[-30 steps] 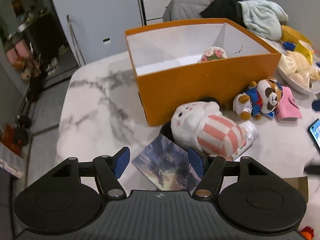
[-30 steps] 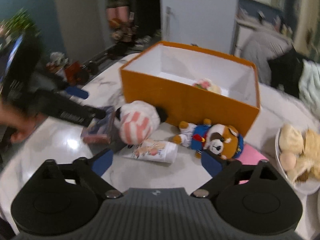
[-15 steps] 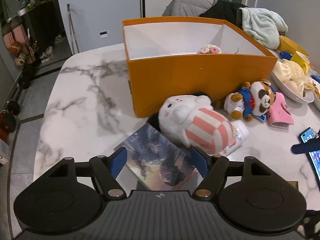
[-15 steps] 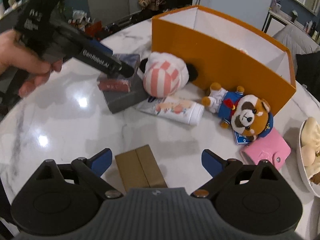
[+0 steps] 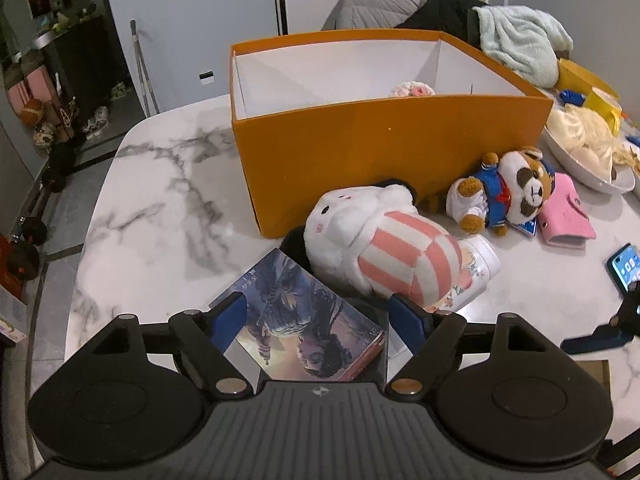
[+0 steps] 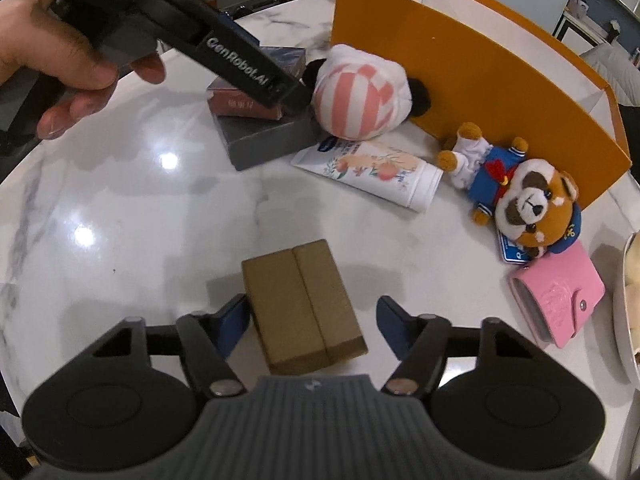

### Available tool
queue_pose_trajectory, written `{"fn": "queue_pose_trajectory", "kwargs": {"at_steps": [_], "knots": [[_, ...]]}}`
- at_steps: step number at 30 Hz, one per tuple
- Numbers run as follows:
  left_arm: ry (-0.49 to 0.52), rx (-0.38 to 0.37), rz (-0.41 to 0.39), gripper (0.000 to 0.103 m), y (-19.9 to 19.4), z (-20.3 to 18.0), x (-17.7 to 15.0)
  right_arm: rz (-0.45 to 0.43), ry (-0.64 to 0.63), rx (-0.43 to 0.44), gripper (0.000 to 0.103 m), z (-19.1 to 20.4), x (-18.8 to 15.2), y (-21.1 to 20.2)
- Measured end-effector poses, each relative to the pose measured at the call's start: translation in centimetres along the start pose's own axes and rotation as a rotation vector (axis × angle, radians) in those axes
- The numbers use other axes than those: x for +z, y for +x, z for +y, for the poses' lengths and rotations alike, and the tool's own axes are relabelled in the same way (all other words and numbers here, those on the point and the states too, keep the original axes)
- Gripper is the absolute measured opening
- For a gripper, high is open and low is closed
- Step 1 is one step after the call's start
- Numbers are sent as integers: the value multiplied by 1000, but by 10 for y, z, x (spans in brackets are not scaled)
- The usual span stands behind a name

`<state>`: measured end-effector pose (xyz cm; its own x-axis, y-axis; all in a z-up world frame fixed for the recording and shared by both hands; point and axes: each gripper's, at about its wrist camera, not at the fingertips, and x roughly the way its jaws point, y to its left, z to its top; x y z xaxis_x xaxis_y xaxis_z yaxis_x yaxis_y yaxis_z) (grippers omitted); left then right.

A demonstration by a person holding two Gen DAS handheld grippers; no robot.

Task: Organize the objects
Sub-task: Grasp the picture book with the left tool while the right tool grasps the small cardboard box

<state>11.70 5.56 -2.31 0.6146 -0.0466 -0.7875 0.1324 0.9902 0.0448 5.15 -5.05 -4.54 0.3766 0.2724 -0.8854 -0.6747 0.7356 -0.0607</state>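
So we've got a white marble counter (image 5: 160, 184) with grey veins, shiny enough that ceiling lights glare off it in the right wrist view, in a dim room with a pale wall, a dark shelf of clutter off to the left and a pile of clothes and a mint towel (image 5: 520, 36) behind. An orange box (image 5: 392, 148) with a white inside stands open at the back of the counter; only the top of something pink and crocheted (image 5: 412, 90) peeks over its front wall, so we can't really tell what that is. In front of it lie a striped plush (image 5: 384, 248), a lotion tube (image 6: 372, 170), a bear plush (image 6: 524, 196) and a pink card wallet (image 6: 556, 304). Our left gripper (image 5: 320, 318) has its jaws opening, standing either side of an illustrated box (image 5: 304, 320) that sits on a grey box (image 6: 264, 136), pads not pressing on it as far as we can see. The right gripper (image 6: 310, 326) has its jaws closing around a brown cardboard box (image 6: 304, 308) lying flat on the counter; the left pad looks right at its edge, the right one has a clear gap. A phone (image 5: 624, 264) and a bowl of buns (image 5: 584, 148) are cut off at the right edge.
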Motion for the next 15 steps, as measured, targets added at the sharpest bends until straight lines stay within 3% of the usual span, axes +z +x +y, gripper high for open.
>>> {"fn": "queue_pose_trajectory", "kwargs": {"at_steps": [11,15], "knots": [[-49,12,-24,92,-3,9,-5,-2,-9,-7,65,3,-5,1],[-120,36,-49,93,-5,10,-10,0,-11,-9,65,4,-8,3]]}}
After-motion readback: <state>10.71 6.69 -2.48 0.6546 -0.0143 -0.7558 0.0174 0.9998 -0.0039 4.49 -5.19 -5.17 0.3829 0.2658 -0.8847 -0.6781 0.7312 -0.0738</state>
